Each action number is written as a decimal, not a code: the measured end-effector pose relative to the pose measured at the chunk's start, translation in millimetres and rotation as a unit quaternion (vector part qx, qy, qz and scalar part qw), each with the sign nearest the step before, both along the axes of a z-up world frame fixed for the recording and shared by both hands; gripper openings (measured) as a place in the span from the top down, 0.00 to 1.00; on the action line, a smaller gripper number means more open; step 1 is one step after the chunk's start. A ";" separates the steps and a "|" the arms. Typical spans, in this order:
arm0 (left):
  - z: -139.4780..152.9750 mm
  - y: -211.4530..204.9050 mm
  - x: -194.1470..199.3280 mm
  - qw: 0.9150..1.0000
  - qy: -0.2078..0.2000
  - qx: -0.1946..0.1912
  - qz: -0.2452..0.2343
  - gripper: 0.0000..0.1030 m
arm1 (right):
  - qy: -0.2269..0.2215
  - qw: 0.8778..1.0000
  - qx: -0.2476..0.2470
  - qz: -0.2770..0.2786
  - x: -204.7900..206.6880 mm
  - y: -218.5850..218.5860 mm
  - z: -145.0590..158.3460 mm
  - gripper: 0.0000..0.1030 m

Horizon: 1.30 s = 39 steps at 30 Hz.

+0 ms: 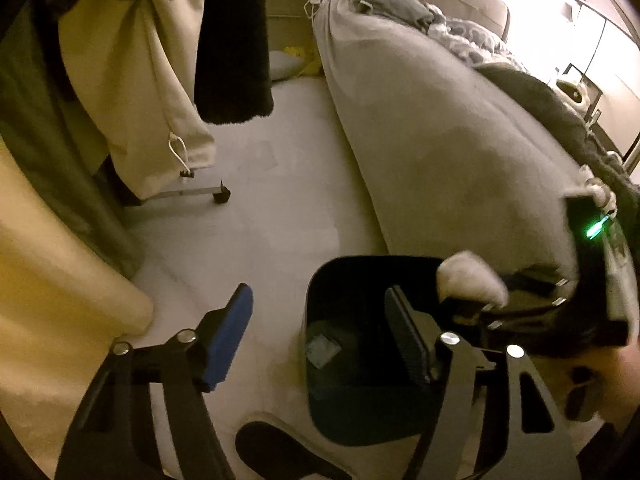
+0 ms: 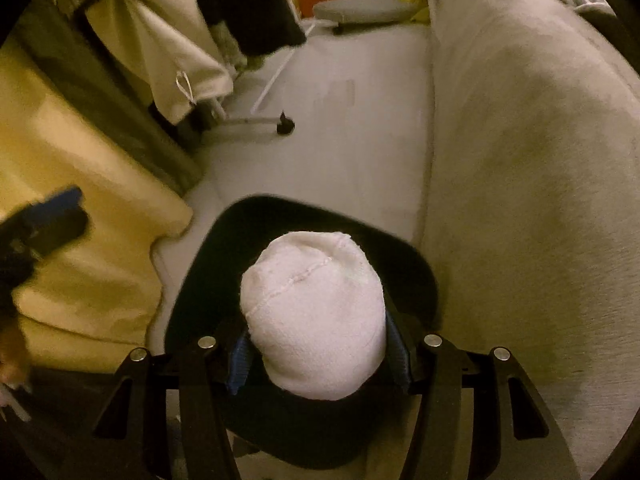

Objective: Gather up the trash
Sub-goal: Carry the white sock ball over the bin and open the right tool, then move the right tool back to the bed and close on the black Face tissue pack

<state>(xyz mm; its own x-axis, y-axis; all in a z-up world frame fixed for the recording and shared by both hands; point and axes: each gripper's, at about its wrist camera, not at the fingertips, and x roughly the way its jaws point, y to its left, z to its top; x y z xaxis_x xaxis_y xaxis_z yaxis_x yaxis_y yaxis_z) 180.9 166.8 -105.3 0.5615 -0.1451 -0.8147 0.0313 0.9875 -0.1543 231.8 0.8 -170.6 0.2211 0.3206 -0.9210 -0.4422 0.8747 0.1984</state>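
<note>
**Right now: white wad held over the black bin**

Presently the right gripper (image 2: pixel 316 354) is clamping a white cloth-like wad (image 2: pixel 316 316) between its blue-padded fingers (image 2: pixel 239 364), and the wad is bulging forward out of the jaws. It is hanging directly above the open mouth of the black bin (image 2: pixel 200 280), whose rim is showing around it on every side. In the left wrist view the same wad (image 1: pixel 470 278) is poking in over the bin's far right edge (image 1: pixel 320 280), with the right gripper's dark body behind it and a green light glowing on that body.

The left gripper (image 1: pixel 320 328) is standing wide open and holding nothing; one blue pad (image 1: pixel 230 336) is sitting to the left of the bin over bare floor, while the other finger is reaching over the bin's opening. Down inside the bin a small pale scrap (image 1: pixel 322 350) is lying on the bottom.

Just right of the bin, the grey-covered bed (image 1: pixel 440 152) is rising as a tall side wall, with rumpled bedding on top further back. Left of the bin, a yellow cloth (image 2: pixel 80 240) is hanging close by. Beyond the bin, across pale floor (image 1: pixel 260 208), a clothes rack's wheeled foot (image 1: pixel 221 195) is resting, with a cream garment (image 1: pixel 140 80) and a dark one (image 1: pixel 234 40) hanging above it.
</note>
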 end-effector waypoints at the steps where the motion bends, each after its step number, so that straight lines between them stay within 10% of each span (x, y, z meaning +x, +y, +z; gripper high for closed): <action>1: 4.4 3.2 -0.6 1.000 -0.004 -0.002 -0.001 0.35 | 0.005 1.000 -0.006 0.005 -1.3 4.0 -6.8 0.45; 19: 67.1 3.4 -0.5 0.995 -0.098 -0.023 -0.007 0.48 | 0.051 0.990 -0.110 0.076 -28.9 36.3 -76.3 0.37; 24: 82.2 -4.1 -1.1 0.993 -0.118 -0.024 -0.015 0.48 | 0.046 0.991 -0.098 0.079 -32.8 36.3 -68.0 0.20; 39: 122.1 -45.2 10.7 0.986 -0.162 -0.032 -0.028 0.42 | -0.048 0.998 -0.005 0.045 -26.0 0.3 32.5 0.18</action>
<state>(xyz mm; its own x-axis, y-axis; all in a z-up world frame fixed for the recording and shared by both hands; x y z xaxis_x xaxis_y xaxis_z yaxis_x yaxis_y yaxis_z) 191.6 121.6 16.9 0.7802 -0.2292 -0.5820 0.1441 0.9713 -0.1893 205.8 1.1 -138.1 0.2785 0.3339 -0.9005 -0.5358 0.8322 0.1428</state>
